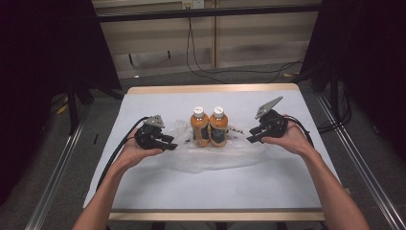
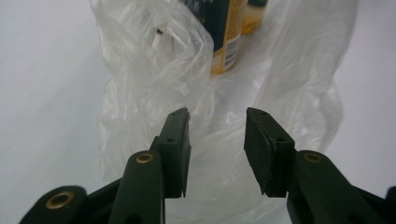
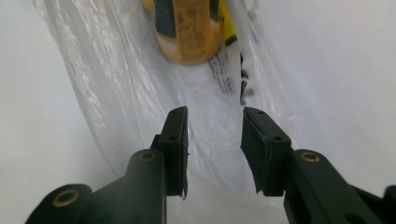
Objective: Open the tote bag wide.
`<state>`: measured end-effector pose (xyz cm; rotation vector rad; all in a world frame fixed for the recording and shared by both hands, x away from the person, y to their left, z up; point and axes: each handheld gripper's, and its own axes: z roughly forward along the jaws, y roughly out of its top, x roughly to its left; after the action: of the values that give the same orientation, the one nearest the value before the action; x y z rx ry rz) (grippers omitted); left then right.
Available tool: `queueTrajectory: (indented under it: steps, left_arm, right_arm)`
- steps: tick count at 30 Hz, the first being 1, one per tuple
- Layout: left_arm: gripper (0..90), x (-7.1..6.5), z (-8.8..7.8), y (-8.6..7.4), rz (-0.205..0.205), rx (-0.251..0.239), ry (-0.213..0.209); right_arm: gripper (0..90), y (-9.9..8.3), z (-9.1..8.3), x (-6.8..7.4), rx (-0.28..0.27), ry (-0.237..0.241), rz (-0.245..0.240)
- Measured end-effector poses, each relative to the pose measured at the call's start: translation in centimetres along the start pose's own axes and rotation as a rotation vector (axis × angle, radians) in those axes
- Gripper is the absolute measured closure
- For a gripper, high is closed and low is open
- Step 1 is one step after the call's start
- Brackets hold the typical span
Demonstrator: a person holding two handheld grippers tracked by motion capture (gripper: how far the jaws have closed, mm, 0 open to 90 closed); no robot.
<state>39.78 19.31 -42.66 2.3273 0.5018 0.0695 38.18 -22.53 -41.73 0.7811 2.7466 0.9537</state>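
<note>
Two orange drink bottles with white caps, the left one (image 1: 200,128) and the right one (image 1: 218,127), stand side by side on a crumpled clear plastic bag (image 1: 210,155) at the table's middle. My left gripper (image 1: 171,143) is just left of the bag and points toward the bottles. In the left gripper view the left gripper (image 2: 217,116) is open over the bag (image 2: 154,70), with a bottle (image 2: 226,32) beyond. My right gripper (image 1: 251,138) is at the bag's right end. In the right gripper view the right gripper (image 3: 215,114) is open above the bag (image 3: 116,84), facing a bottle (image 3: 189,28).
The table (image 1: 191,191) has a white cover and a wooden rim. Cables trail from both grippers toward the person's forearms. Dark curtains and metal rails flank the table, and wires lie on the floor behind it.
</note>
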Motion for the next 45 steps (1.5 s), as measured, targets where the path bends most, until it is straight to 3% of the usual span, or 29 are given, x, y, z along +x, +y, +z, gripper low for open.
queueTrajectory:
  steps: [6, 9, 12, 16, 18, 20, 27, 30, 34, 35, 38, 41, 45]
  left_arm:
    - [58.5, -0.4, -1.8, 0.7, -0.026, -0.096, -0.005]
    - [65.6, -1.0, -2.1, 1.4, -0.027, -0.137, -0.028]
    - [78.3, -1.8, -1.1, 2.2, -0.021, -0.156, -0.055]
    - [87.3, -2.4, 1.5, 2.5, -0.027, -0.131, -0.091]
    - [89.2, -2.8, 2.5, 2.7, -0.018, -0.13, -0.095]
    - [90.0, -3.1, 3.6, 2.9, -0.02, -0.115, -0.096]
    - [90.0, -3.5, 6.6, 3.5, -0.043, -0.088, -0.088]
    - [89.8, -3.8, 7.7, 3.7, -0.031, -0.047, -0.068]
    - [89.4, -4.2, 9.0, 3.5, -0.037, -0.028, -0.087]
    - [89.2, -4.2, 9.2, 3.5, -0.021, 0.002, -0.083]
    - [89.2, -4.5, 9.3, 3.4, -0.025, 0.009, -0.084]
    - [89.3, -4.6, 9.4, 3.0, 0.018, 0.057, -0.081]
    - [89.7, -4.7, 9.1, 1.7, -0.01, 0.051, -0.097]
  right_arm:
    - [63.6, 1.2, -0.9, 0.2, -0.056, 0.011, 0.005]
    - [67.5, 2.1, -1.2, 0.1, -0.081, 0.024, 0.013]
    - [70.9, 3.2, -1.0, 0.2, -0.094, 0.03, 0.006]
    - [86.3, 4.7, 0.3, 0.5, -0.093, 0.055, 0.009]
    - [90.0, 5.0, 1.3, 0.3, -0.073, 0.058, 0.039]
    - [90.0, 5.0, 2.6, 0.0, -0.048, 0.071, 0.074]
    - [90.0, 4.8, 5.5, -1.0, 0.002, 0.03, 0.117]
    - [90.0, 4.8, 6.6, -1.4, 0.032, 0.033, 0.129]
    - [90.0, 4.6, 8.4, -2.3, 0.032, 0.063, 0.141]
    - [90.0, 4.5, 8.9, -2.5, 0.026, 0.076, 0.148]
    - [90.0, 4.5, 10.0, -3.0, 0.041, 0.078, 0.175]
    - [90.0, 4.8, 10.3, -3.3, 0.037, 0.071, 0.199]
    - [90.0, 5.2, 10.6, -4.0, 0.041, 0.048, 0.214]
